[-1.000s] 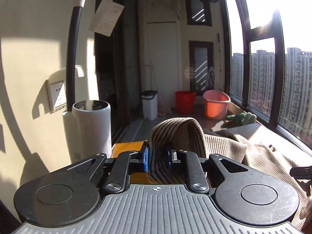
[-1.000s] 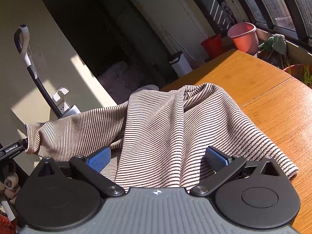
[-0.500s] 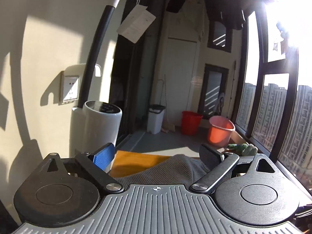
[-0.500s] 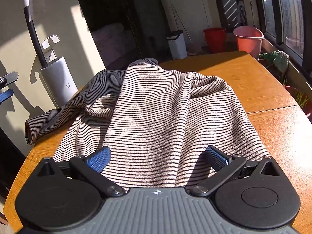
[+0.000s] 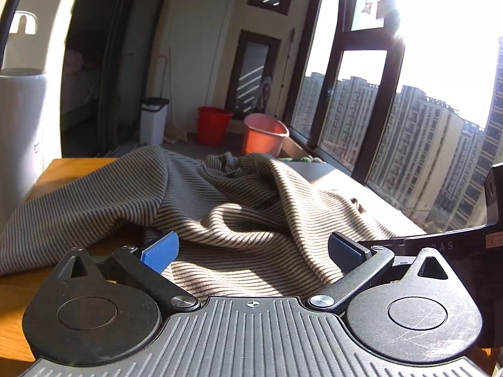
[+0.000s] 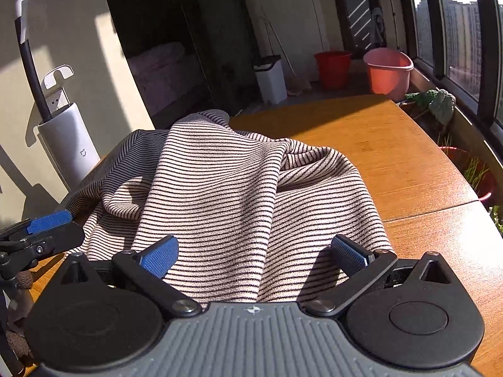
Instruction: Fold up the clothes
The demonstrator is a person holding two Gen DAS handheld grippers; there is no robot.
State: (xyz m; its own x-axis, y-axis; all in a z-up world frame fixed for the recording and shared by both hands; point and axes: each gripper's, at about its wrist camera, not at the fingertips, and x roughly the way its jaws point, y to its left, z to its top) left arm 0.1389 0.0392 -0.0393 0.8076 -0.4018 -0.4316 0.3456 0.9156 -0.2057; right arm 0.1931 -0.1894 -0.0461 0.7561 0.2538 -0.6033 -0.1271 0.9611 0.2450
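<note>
A striped beige-and-dark knit garment (image 6: 226, 194) lies rumpled on the wooden table (image 6: 393, 157), one sleeve spread to the left. In the left wrist view the same garment (image 5: 239, 207) fills the middle, its sleeve draped left over the table (image 5: 69, 169). My left gripper (image 5: 253, 251) is open just above the near folds, holding nothing. My right gripper (image 6: 254, 253) is open too, over the garment's near hem. The left gripper's blue-padded fingers (image 6: 47, 223) show at the left edge of the right wrist view. Part of the right gripper (image 5: 456, 238) shows at the right of the left wrist view.
A white vacuum stand (image 6: 69, 147) rises past the table's left side. On the floor beyond are a white bin (image 6: 270, 78), a red bucket (image 6: 333, 69) and a pink tub (image 6: 388, 72). Windows (image 5: 408, 110) and potted plants (image 6: 440, 103) line the right side.
My left gripper let go of the sleeve it held up, opened, and came down toward the garment. The sleeve dropped onto the table. The right gripper stayed open over the hem.
</note>
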